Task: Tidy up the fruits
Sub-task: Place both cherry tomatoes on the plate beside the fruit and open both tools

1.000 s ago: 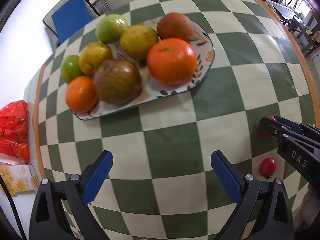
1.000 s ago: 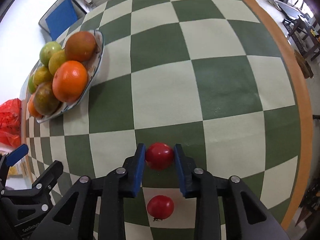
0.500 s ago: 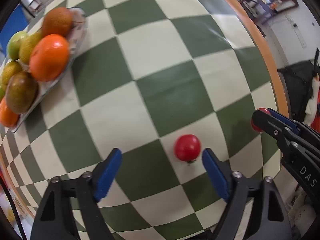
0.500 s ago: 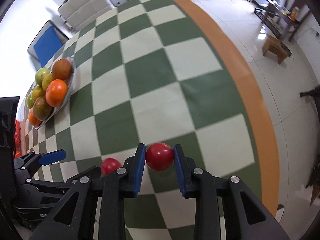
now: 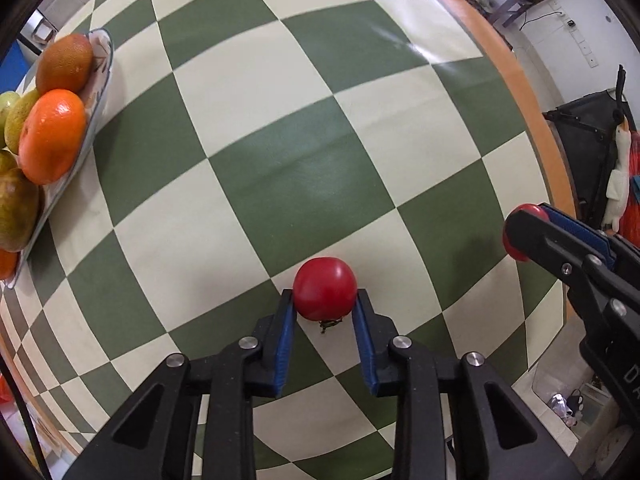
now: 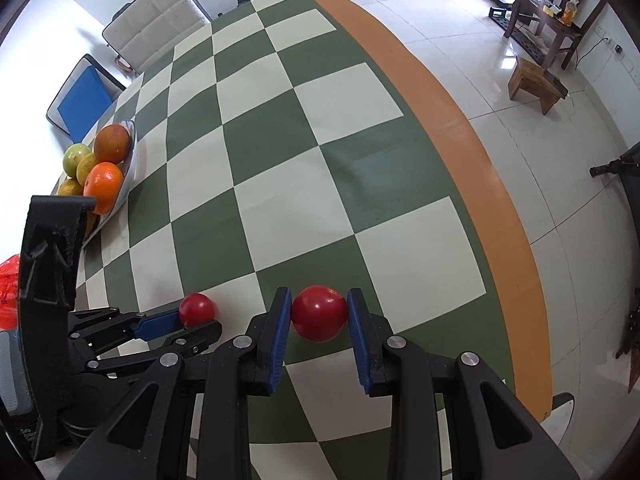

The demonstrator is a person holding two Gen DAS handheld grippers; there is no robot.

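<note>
My left gripper [image 5: 325,300] is shut on a red tomato [image 5: 324,294] that rests on the checkered tablecloth; this tomato also shows in the right wrist view [image 6: 196,309]. My right gripper [image 6: 319,309] is shut on a second red tomato [image 6: 319,313] and holds it above the table near its right edge. That gripper and its tomato [image 5: 520,232] appear at the right of the left wrist view. A patterned plate [image 5: 96,92] piled with oranges, lemons, green fruit and a mango [image 5: 52,136] sits at the far left.
The table's orange border [image 6: 452,120] runs along the right, with tiled floor beyond. A wooden stool [image 6: 536,84] and chairs [image 6: 156,28] stand off the table. A red bag [image 6: 10,292] lies at the left edge.
My left gripper has closed around the tomato on the cloth. My right gripper has kept its tomato and lifted slightly.
</note>
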